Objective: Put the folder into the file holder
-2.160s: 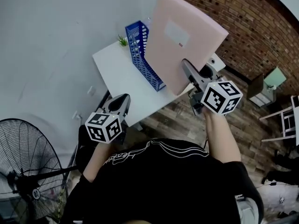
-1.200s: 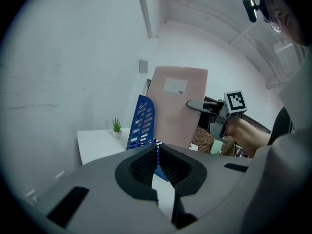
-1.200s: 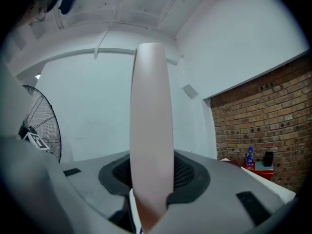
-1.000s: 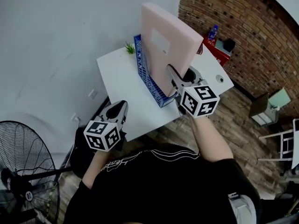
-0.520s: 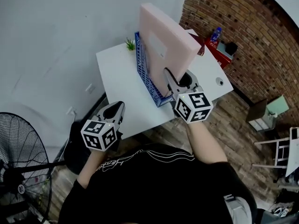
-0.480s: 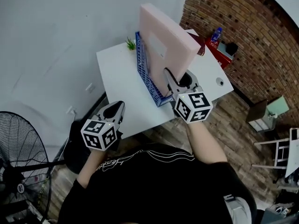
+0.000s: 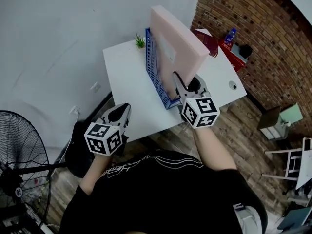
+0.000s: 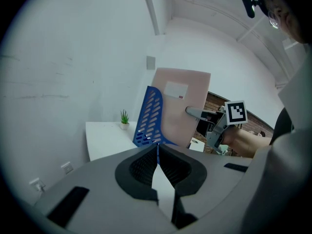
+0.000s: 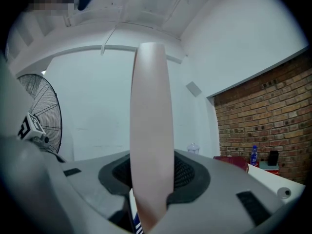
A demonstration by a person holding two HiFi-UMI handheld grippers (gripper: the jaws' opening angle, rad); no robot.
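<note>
A thick pink folder (image 7: 175,43) stands upright on edge over the white table (image 7: 124,77). Its lower edge is down at the blue lattice file holder (image 7: 155,74), right of the lattice wall. My right gripper (image 7: 179,82) is shut on the folder's near edge, low down. In the right gripper view the folder (image 9: 152,126) fills the gap between the pads of the right gripper (image 9: 152,172). My left gripper (image 7: 120,113) hangs off the table's near left edge, shut and holding nothing. The left gripper view shows the folder (image 8: 183,106) and holder (image 8: 148,118) ahead of the left gripper (image 8: 157,146).
A small potted plant (image 7: 141,42) stands at the table's back edge by the holder. A red item (image 7: 207,40) and a bottle (image 7: 230,35) sit at the right. A floor fan (image 7: 19,179) stands at the lower left, and a brick wall (image 7: 258,28) is at the right.
The folder has swung from a tilted, raised pose to upright and sunk towards the file holder with the right gripper. The left gripper has hardly moved.
</note>
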